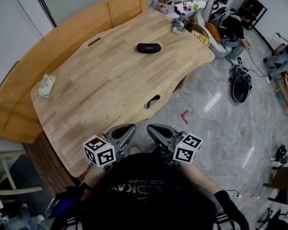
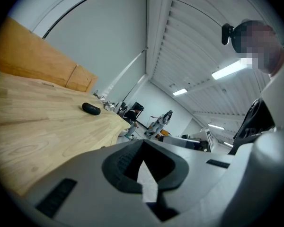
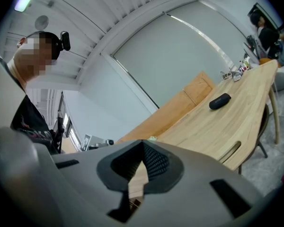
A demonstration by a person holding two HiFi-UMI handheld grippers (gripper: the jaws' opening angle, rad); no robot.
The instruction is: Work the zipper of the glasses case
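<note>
The black glasses case [image 1: 149,48] lies zipped shut on the far half of the wooden table [image 1: 110,90]. It shows small in the left gripper view [image 2: 91,109] and in the right gripper view [image 3: 220,101]. My left gripper [image 1: 126,129] and right gripper [image 1: 154,129] hang side by side just off the table's near edge, close to my chest. They are far from the case. Both are shut with nothing between the jaws, as the left gripper's [image 2: 143,146] own view and the right gripper's [image 3: 142,145] own view show.
A pack of wipes [image 1: 47,86] lies at the table's left end. Bottles and small clutter [image 1: 178,24] stand at the far corner. A slot [image 1: 152,101] is cut near the table's front edge. A wooden bench [image 1: 48,47] runs behind. A person [image 1: 233,28] sits at back right.
</note>
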